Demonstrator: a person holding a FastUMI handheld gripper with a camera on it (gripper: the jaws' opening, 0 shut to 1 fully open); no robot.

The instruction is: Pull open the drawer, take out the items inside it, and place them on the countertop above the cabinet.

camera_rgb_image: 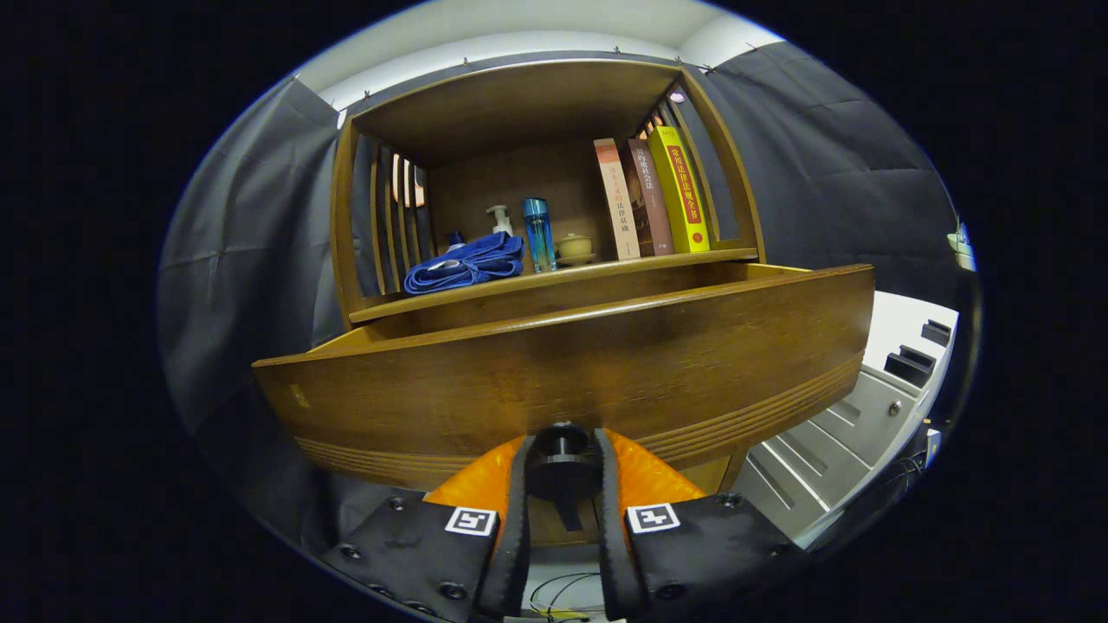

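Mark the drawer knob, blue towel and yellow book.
drawer knob (563,463), gripper view, on its dark round head
blue towel (467,264), gripper view, on the top fold
yellow book (681,190), gripper view, mid spine

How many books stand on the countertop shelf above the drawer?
3, upright side by side beyond the gripper, right of the small cup: a pale book, a brown book, a yellow book. More may hide behind.

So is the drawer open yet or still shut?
Open. The drawer front stands well forward of the cabinet shelf, with the gripper closed on its knob. Contents are hidden behind the front.
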